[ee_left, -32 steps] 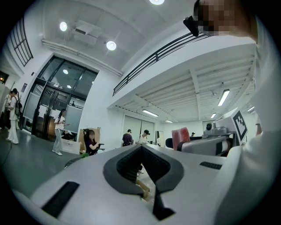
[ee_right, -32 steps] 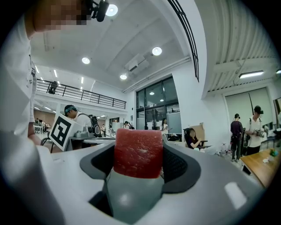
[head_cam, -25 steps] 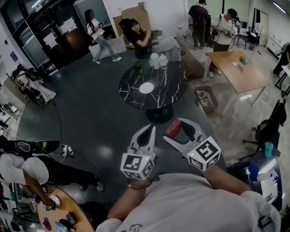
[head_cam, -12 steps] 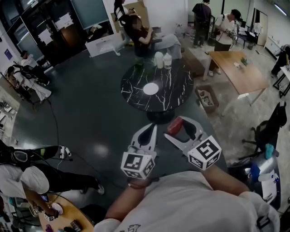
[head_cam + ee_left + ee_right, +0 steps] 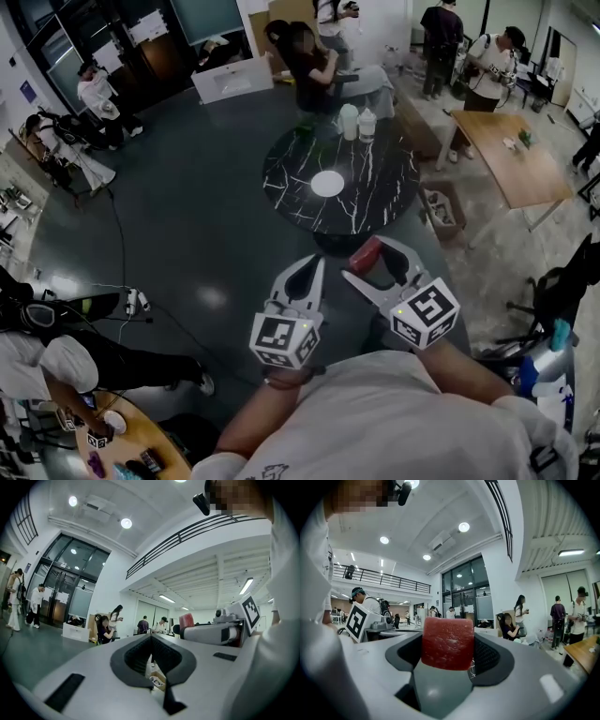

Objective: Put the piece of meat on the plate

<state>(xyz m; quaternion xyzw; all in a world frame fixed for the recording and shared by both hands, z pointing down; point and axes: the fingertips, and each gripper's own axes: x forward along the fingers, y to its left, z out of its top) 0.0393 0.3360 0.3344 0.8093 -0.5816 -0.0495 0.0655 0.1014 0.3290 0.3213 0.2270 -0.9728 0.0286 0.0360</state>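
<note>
Red, matte, squarish piece of meat [image 5: 447,643] is sitting clamped between the dark ribbed pads of the right gripper [image 5: 449,654]. The jaws are closing narrow on its two sides, and its top is sticking up past the tips. In the head view the same meat [image 5: 364,253] is showing as a small red lump at the tip of the right gripper [image 5: 377,259], which is pointing forward and slightly left, out in front of the chest.

The left gripper [image 5: 307,274] is being held just beside it, also pointing forward. Its own view is showing the left gripper [image 5: 151,640] with jaws pressed together and nothing between them (only background clutter is peeking through the gap in the pads).

Both hands are hiding behind the marker cubes. Only a bare left forearm [image 5: 258,427] and a white shirt [image 5: 394,422] are showing, cut off at the bottom edge.

The white round plate [image 5: 327,184] is lying on the black marble-veined round table [image 5: 375,202], ahead of and well apart from both grippers. Two pale bottles [image 5: 357,123] are standing at the table's far edge, too small to tell their material. The meat is showing against the dark glossy floor [image 5: 216,234] near the table's foot.
</note>
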